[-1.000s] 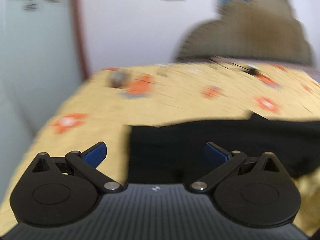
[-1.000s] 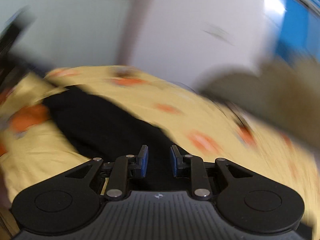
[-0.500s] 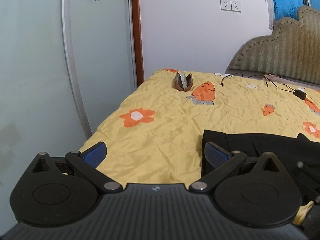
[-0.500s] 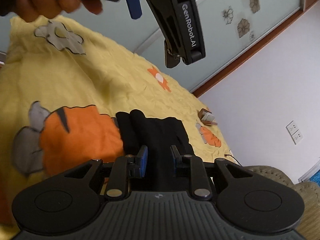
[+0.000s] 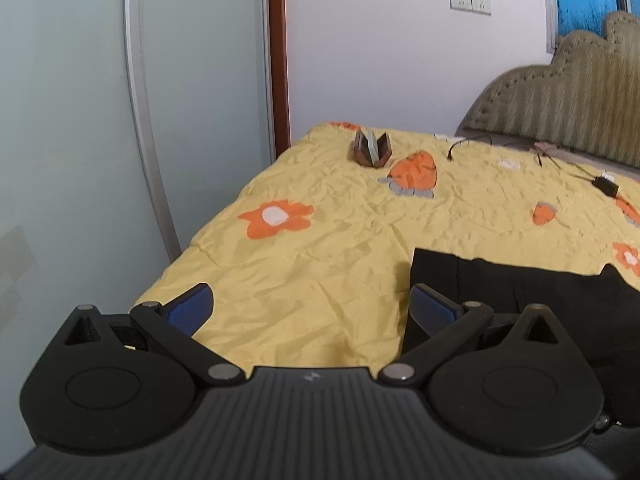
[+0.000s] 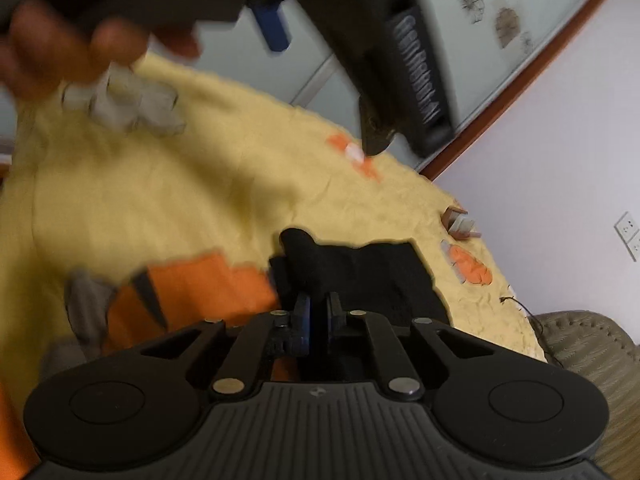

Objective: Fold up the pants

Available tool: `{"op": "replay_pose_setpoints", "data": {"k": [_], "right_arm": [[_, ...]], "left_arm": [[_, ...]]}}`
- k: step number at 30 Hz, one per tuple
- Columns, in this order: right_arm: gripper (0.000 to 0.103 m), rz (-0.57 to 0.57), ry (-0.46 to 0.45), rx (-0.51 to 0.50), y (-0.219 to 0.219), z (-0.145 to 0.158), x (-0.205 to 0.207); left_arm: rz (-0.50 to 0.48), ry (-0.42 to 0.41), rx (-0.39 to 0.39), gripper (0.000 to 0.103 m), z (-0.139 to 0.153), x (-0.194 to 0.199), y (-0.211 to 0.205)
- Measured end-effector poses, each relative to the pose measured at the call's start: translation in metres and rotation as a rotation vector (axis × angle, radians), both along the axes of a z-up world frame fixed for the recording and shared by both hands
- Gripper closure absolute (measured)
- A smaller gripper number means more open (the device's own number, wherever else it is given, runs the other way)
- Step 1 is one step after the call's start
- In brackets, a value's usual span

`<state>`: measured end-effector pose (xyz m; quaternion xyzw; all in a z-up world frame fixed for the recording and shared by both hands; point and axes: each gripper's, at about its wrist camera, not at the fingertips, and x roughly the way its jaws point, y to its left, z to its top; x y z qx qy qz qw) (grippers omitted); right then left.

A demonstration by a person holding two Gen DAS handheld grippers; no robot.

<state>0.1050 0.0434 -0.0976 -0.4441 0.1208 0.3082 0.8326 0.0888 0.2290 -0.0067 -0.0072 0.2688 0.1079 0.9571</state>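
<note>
Black pants [image 5: 520, 300] lie folded on the yellow bedspread [image 5: 340, 240], at 3 o'clock of the left wrist view. Left hand-held gripper [image 5: 312, 308] spread wide, nothing between its pads, fabric edge just beside the right pad. Right hand-held gripper [image 6: 318, 312]: jaws have just been closing, now nearly together over the dark cloth; cannot tell whether cloth is pinched. Judgement: next fold needs both grippers on matching corners, lifted level, so the layers do not slip or skew.
</note>
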Motion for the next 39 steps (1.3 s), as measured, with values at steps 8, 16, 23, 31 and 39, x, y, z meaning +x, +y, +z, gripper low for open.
{"op": "replay_pose_setpoints", "data": {"k": [8,16,23,31,39], "right_arm": [[0.047,0.042,-0.148,-0.11,-0.008,-0.011,-0.028],[0.054,-0.006,-0.227,-0.164,0.001,-0.018,-0.015],[0.096,0.0,-0.081,-0.067,0.005,-0.013,0.002],[0.074,-0.048,0.085,0.107,-0.002,0.002,0.011],[0.056,-0.279,0.16,0.505,-0.213,0.088,-0.052]], "left_arm": [[0.017,0.02,-0.023,0.0,-0.008,0.006,0.004],[0.008,0.018,-0.028,0.0,-0.007,0.007,0.003],[-0.006,-0.01,-0.024,0.0,0.007,0.003,-0.002],[-0.021,-0.011,0.002,0.0,0.019,0.014,-0.023],[-0.292,-0.02,-0.039,0.0,0.023,0.024,-0.118]]}}
